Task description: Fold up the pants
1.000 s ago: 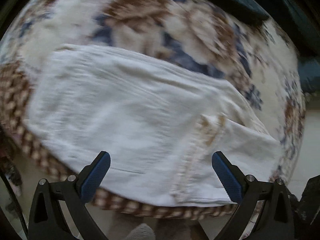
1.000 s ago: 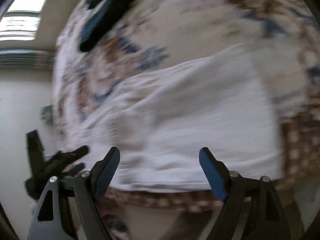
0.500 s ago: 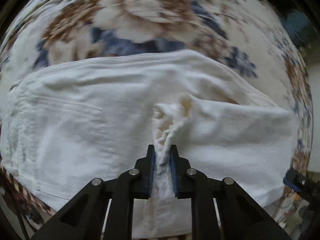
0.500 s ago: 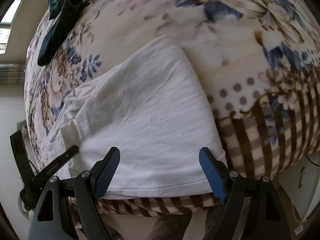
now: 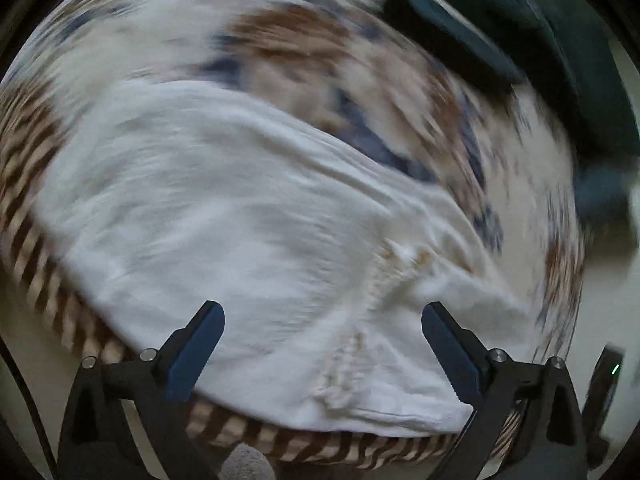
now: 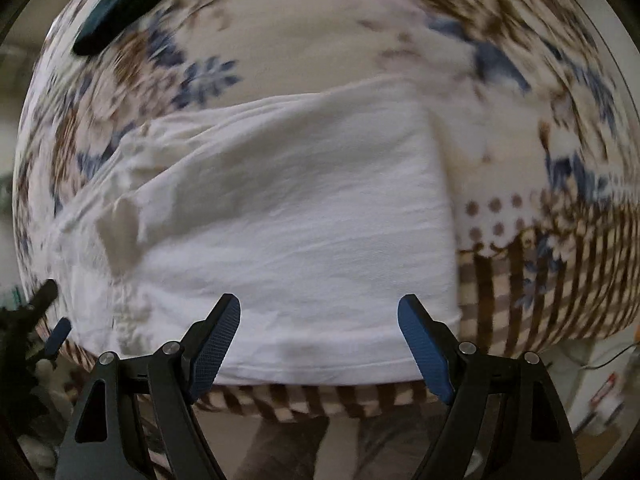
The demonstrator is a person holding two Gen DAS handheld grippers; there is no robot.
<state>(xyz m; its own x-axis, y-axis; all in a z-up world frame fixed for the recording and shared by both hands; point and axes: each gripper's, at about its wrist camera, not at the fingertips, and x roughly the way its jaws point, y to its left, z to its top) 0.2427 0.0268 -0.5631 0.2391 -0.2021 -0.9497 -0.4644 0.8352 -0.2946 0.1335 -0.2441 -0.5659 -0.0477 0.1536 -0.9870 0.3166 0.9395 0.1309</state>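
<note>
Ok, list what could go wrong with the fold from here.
1. The white pants lie along the flowered blanket's front edge, so a tug might drag them off.
2. The bunched seam is loose and could fold in lumpy.
3. Both views are blurred; the open left gripper or right gripper may pinch blanket too.

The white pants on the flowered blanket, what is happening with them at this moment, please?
A person with a handheld claw in each hand is folding white cotton pants that lie on a flowered blanket with a brown checked border. The pants are already folded into a compact rectangle near the blanket's front edge. The left claw and the right claw are both open, hold nothing, and sit just in front of the pants' near edge. A dark teal garment lies farther back on the blanket.
</note>
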